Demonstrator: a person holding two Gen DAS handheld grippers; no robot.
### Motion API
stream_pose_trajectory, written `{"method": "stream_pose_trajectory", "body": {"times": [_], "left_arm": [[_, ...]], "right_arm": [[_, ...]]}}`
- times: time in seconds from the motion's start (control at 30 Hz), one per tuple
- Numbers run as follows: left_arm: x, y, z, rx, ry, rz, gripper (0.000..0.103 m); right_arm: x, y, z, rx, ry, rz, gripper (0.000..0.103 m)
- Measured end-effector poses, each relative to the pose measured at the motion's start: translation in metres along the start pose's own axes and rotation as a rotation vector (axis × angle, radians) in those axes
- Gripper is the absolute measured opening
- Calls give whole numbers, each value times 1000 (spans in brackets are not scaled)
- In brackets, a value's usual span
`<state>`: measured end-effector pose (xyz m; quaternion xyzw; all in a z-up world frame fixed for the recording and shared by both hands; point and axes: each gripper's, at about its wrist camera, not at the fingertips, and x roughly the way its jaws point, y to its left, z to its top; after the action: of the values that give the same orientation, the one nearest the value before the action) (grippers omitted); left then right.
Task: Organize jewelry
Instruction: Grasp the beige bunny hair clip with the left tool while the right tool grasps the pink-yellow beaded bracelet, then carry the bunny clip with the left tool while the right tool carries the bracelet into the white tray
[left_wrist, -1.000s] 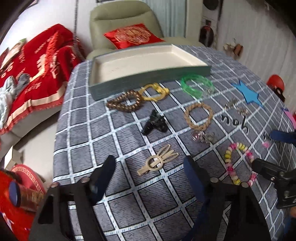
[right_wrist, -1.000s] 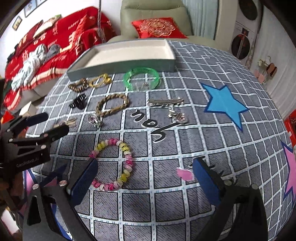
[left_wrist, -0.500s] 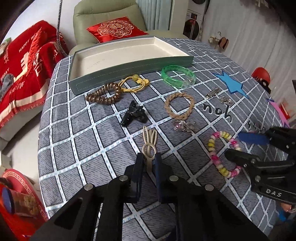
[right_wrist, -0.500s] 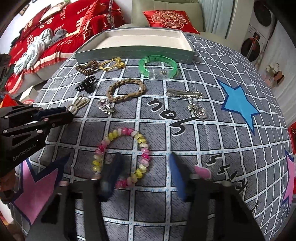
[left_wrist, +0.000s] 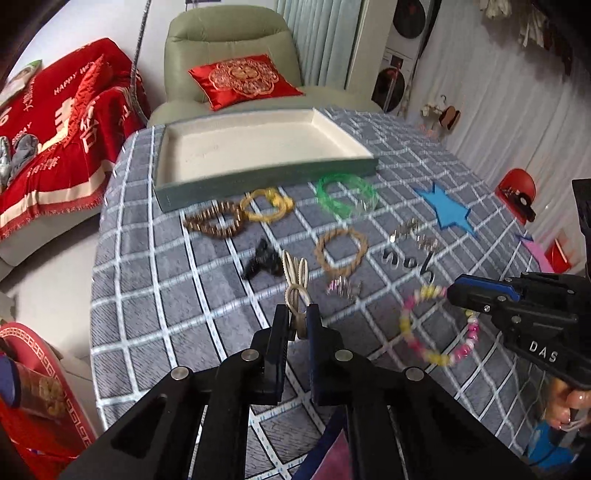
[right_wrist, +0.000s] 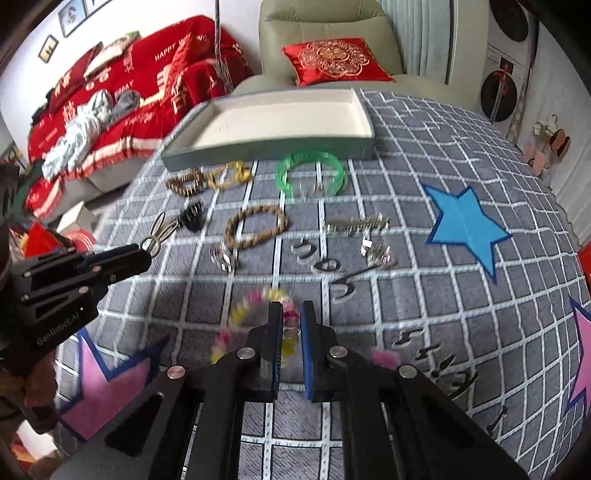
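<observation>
Round bench (left_wrist: 155, 280) under a grey grid cloth with blue and pink stars and partly legible black lettering. Red blanket (right_wrist: 110, 85) on the sofa far left reads "HAPPY"; the rest is too blurred to read. Green armchair with red cushion (left_wrist: 240, 79) sits behind the bench.

Shallow tray (left_wrist: 258, 177), cream inside and green outside, lies at the far side of the bench. Along its near wall, left to right: brown bead bracelet (left_wrist: 214, 221), yellow bracelet (left_wrist: 267, 205) touching it, green bangle (left_wrist: 345, 194). Nearer: black hair claw (left_wrist: 262, 260), braided tan bracelet (left_wrist: 341, 249), silver clips (right_wrist: 354, 225), small silver charm (left_wrist: 343, 288).

Left claw (left_wrist: 298, 319), body marked "GenRobot.AI" in the right view, is closed nearly tight on the beige rabbit-ear hair clip (left_wrist: 295, 284), gripping its near loop; the ears point far, tips beside the black hair claw.

Right claw (right_wrist: 291, 325), marked "DAS" in the left view, is pinched on the pink-and-yellow bead bracelet (left_wrist: 436, 325), which hangs blurred from its tips, near right.
</observation>
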<state>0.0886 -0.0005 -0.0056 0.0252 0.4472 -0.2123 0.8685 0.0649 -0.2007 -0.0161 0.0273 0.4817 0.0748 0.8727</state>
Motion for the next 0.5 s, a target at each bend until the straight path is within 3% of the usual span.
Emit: {"method": "stream_pose_trajectory", "body": {"times": [0.23, 0.37, 0.4, 0.43, 0.47, 0.5], "left_arm": [[-29, 7, 49, -26, -92, 16, 26], [-37, 12, 65, -28, -128, 32, 26], [-37, 13, 66, -31, -130, 32, 26], [-36, 13, 66, -34, -128, 31, 26], [-34, 13, 65, -35, -124, 30, 26], [-31, 13, 64, -36, -116, 29, 26]], "right_arm": [[-25, -14, 51, 1, -68, 49, 10], [-18, -17, 58, -16, -3, 141, 12], [-11, -16, 54, -31, 29, 137, 25], [-5, -16, 48, -44, 54, 126, 56], [3, -15, 39, -56, 81, 104, 70], [9, -14, 30, -67, 96, 85, 77]]}}
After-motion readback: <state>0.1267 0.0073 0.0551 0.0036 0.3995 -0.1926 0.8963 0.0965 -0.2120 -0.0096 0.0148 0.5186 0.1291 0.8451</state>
